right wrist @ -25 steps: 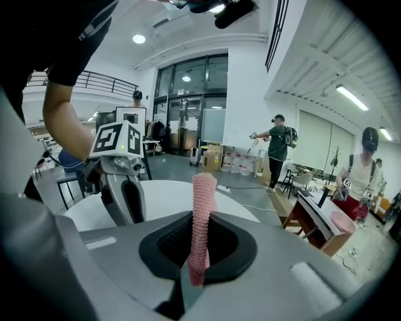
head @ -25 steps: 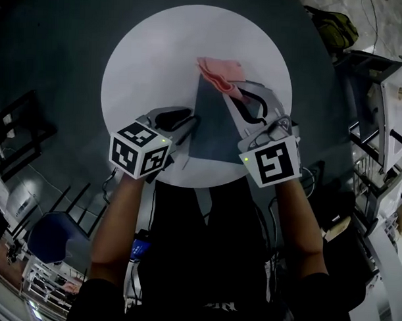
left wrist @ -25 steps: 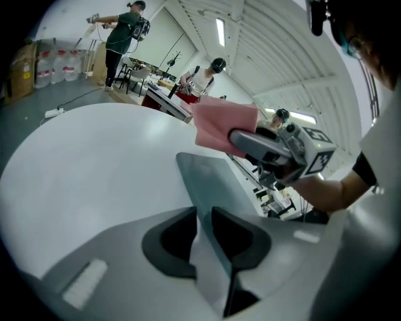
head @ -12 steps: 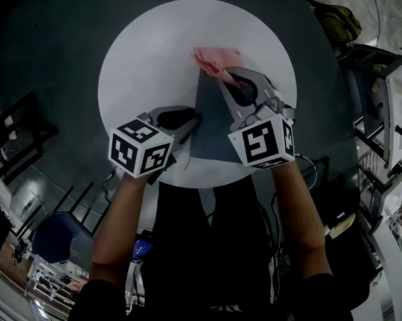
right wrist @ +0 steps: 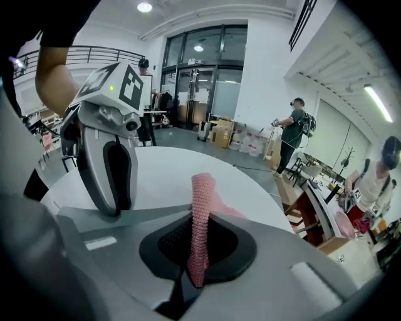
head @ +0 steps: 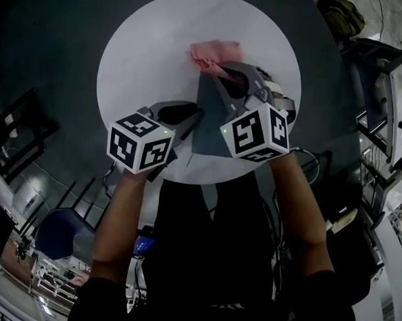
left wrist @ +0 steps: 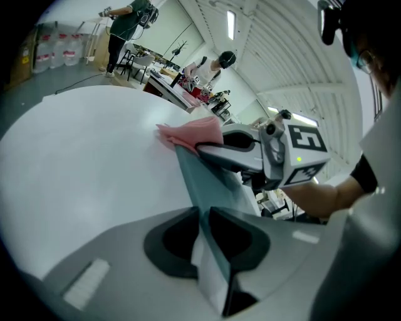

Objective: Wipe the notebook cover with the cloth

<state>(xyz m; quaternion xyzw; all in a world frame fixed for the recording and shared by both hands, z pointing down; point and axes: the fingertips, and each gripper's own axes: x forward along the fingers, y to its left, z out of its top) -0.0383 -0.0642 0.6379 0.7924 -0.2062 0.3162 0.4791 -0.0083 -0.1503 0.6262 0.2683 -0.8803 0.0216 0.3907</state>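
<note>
A dark teal notebook lies on the round white table, its near edge toward me. My left gripper is shut on the notebook's left edge, pages and cover pinched between the jaws. My right gripper is shut on a pink cloth, which rests at the notebook's far corner and spills onto the table. In the right gripper view the cloth stands as a folded strip between the jaws. In the left gripper view the cloth lies at the cover's far end, under the right gripper.
The table is ringed by dark floor. A blue chair stands at lower left, shelving and a bag at the right. Other people stand at workbenches in the background.
My right gripper has slid leftward and away along the notebook with the cloth, its marker cube now over the cover's middle. The left gripper stayed clamped on the edge.
</note>
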